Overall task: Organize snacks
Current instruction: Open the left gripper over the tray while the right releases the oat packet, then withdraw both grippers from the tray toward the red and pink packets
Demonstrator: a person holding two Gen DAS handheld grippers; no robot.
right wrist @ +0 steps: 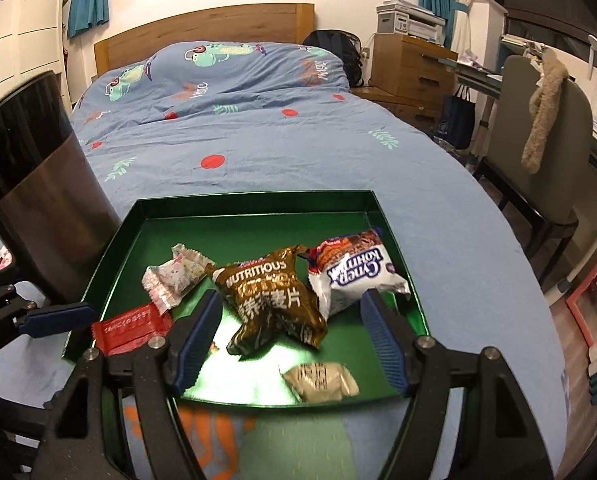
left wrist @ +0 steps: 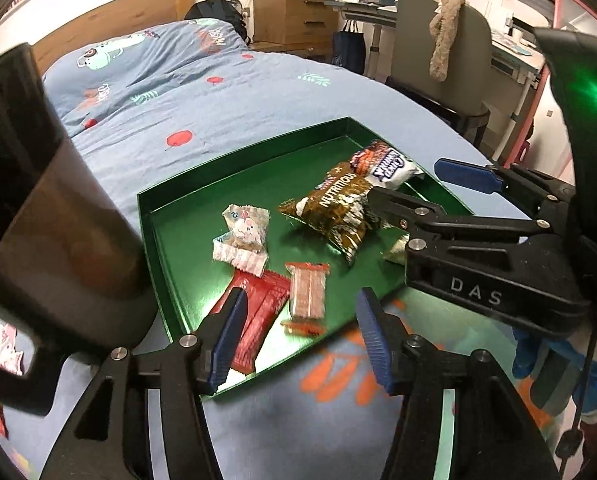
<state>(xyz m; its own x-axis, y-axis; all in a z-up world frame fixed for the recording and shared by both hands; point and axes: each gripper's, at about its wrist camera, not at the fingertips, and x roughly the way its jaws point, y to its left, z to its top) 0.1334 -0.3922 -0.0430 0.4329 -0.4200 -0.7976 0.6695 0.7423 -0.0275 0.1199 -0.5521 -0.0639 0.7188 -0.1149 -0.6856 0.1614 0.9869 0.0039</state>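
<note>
Snacks sat in shallow green metal tray on blue patterned bedspread; both grippers hung over its near edge.
Left gripper was part-spread, pinching nothing, above flat red wrapper and orange-striped bar. Right gripper was spread wide, empty, brown "NUTRITIOUS" foil pouch in view between its fingers. White-and-purple cookie pack lay at pouch's 2 o'clock, pale pink candy packet at 9, beige sachet at 5. Dark cylindrical bin stood at tray's 9 o'clock.
</note>
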